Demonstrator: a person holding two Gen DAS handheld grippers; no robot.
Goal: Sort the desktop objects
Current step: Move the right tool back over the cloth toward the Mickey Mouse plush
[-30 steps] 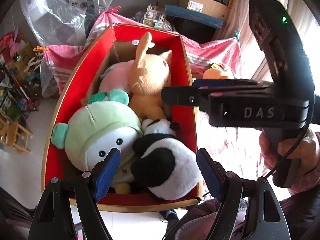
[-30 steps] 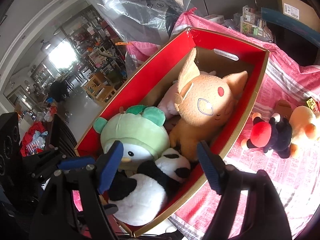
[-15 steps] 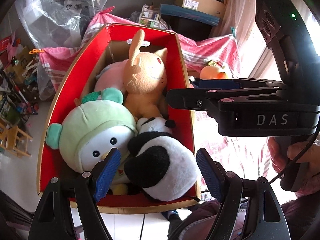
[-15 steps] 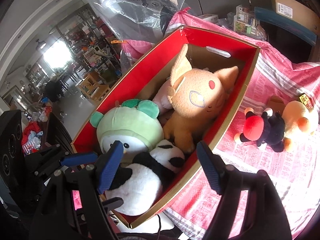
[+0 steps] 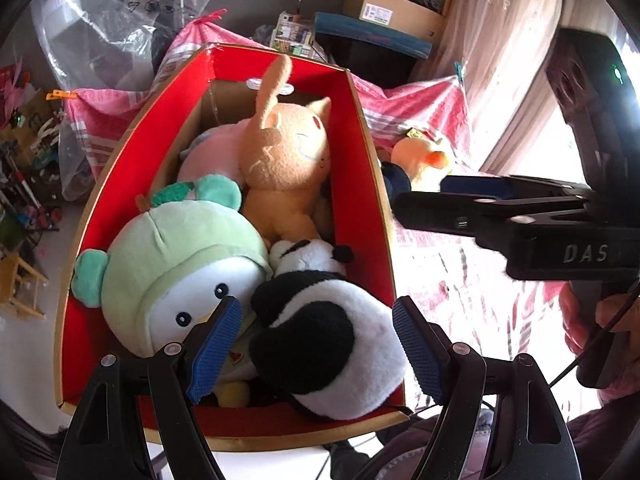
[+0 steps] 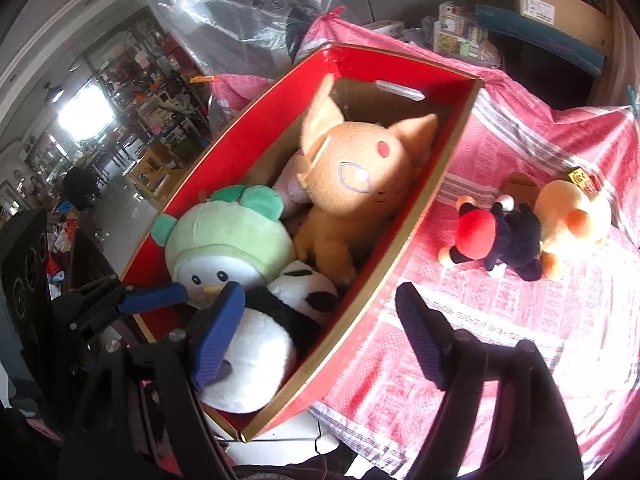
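Observation:
A red cardboard box (image 5: 360, 128) (image 6: 432, 196) holds several plush toys: a green-hooded penguin (image 5: 180, 264) (image 6: 228, 240), a panda (image 5: 324, 332) (image 6: 272, 332), an orange fox-like toy (image 5: 288, 160) (image 6: 356, 184) and a pink one (image 5: 208, 148). On the pink cloth right of the box lie a dark plush with a red head (image 6: 496, 236) and a yellow-orange plush (image 6: 572, 208) (image 5: 424, 156). My left gripper (image 5: 316, 344) hangs open over the box's near end, nothing between its fingers. My right gripper (image 6: 320, 332) is open above the box's near right wall, also empty.
The pink patterned cloth (image 6: 520, 320) covers the table to the right of the box. Clear plastic bags (image 5: 120, 20) and a cardboard carton (image 5: 392, 12) stand behind. A hand (image 5: 600, 320) holds the right gripper's body (image 5: 560, 236). Cluttered floor and furniture lie to the left.
Both grippers have pulled back and shifted rightward, still open and empty. In the left view the right gripper has moved off to the right of the box; the toys have not moved.

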